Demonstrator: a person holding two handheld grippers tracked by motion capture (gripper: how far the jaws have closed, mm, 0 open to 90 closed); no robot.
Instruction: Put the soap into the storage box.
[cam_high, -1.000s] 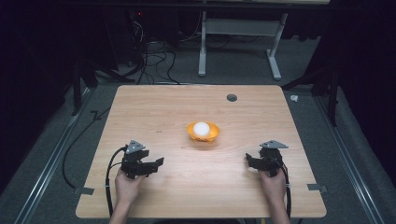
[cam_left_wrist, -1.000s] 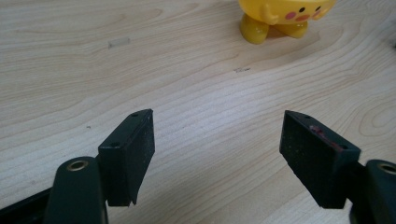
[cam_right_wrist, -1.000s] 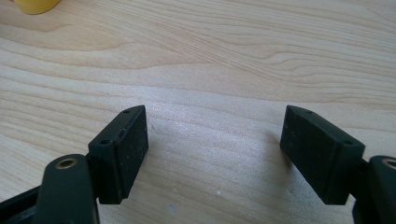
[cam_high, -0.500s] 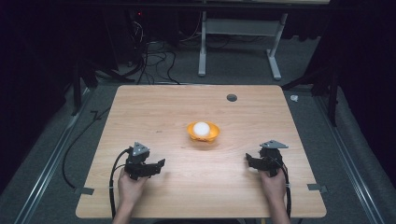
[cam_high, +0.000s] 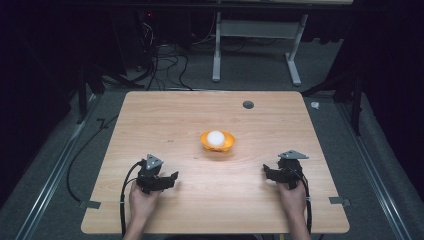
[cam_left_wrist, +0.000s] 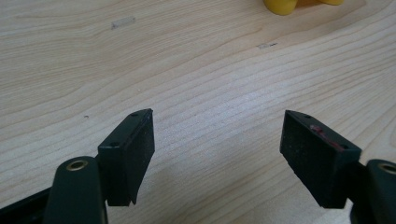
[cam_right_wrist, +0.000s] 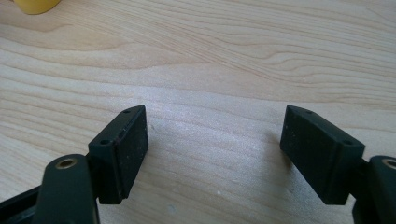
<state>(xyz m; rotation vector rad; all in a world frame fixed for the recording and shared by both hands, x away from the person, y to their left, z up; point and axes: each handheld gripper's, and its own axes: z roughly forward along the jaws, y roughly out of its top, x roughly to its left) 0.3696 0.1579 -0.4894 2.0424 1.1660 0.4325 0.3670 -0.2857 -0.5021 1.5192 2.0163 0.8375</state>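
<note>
Wooden tabletop carries an orange bowl at centre, holding probably a light, smooth white ball; grip across its middle. Left gripper and right gripper: jaws apart, empty.

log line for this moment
left tongs: open, empty | right tongs: open, empty | white ball: in orange bowl, untouched

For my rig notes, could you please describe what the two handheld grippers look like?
Both the left gripper and the right gripper are black, each topped by a grey three-cornered plate and trailing a black cable. Each has two flat rectangular pads with small screw holes; brass-coloured rivets sit behind them.
</note>
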